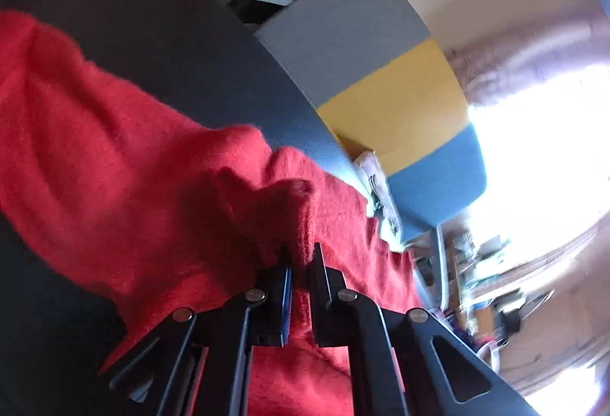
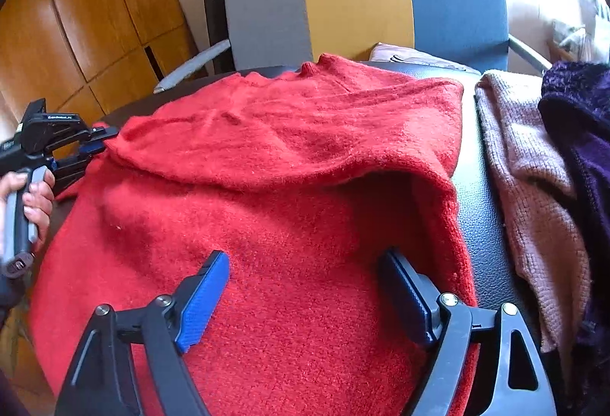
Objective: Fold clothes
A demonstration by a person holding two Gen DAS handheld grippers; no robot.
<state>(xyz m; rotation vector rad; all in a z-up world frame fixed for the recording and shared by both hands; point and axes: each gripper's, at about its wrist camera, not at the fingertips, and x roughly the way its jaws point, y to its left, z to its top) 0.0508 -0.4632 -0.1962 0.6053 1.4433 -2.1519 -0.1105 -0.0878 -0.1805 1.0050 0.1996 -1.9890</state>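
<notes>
Left wrist view: your left tool (image 1: 301,259) is pinching a bunched edge of the red sweater (image 1: 114,156), its fingers nearly together with knit squeezed between them. The rest of the sweater is running away toward nine o'clock across the dark counter (image 1: 152,34).

Right wrist view: your right tool (image 2: 305,297) is hovering spread wide over the sweater (image 2: 289,164), gripping nothing. The sweater is lying across the counter (image 2: 484,225), one layer doubled over with its fold running from nine to three o'clock. The loose open corner of that flap is sitting at one o'clock, nearer this tool; the left tool (image 2: 95,145) is holding the nine o'clock end. A pink knit (image 2: 533,187) is lying at three o'clock.
</notes>
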